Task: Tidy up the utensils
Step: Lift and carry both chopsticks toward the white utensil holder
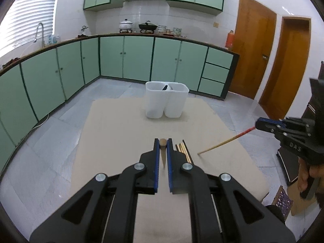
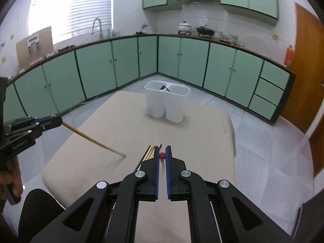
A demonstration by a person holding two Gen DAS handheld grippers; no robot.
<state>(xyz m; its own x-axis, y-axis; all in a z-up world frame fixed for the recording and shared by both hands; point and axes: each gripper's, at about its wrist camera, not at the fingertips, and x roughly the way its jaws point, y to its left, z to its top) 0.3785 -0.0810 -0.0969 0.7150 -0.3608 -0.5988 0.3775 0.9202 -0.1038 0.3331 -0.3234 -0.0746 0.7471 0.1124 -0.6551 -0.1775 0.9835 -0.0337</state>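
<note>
A white two-compartment holder [image 1: 166,102] [image 2: 166,103] stands at the table's far middle, with a dark utensil [image 1: 165,87] leaning inside. My left gripper [image 1: 163,141] is shut on a plain wooden chopstick [image 1: 163,151]; in the right wrist view this chopstick [image 2: 93,139] slants down with its tip at the table. My right gripper [image 2: 162,148] is shut on a red-ended chopstick [image 2: 162,155]; in the left wrist view it [image 1: 224,141] slants down to the table. Several loose chopsticks [image 1: 185,151] [image 2: 148,154] lie on the table between the grippers.
The beige table [image 1: 121,131] [image 2: 202,137] stands on a tiled kitchen floor. Green cabinets [image 1: 121,58] line the walls behind. Wooden doors [image 1: 253,46] are at the right. A person's hand [image 1: 303,180] holds the right gripper.
</note>
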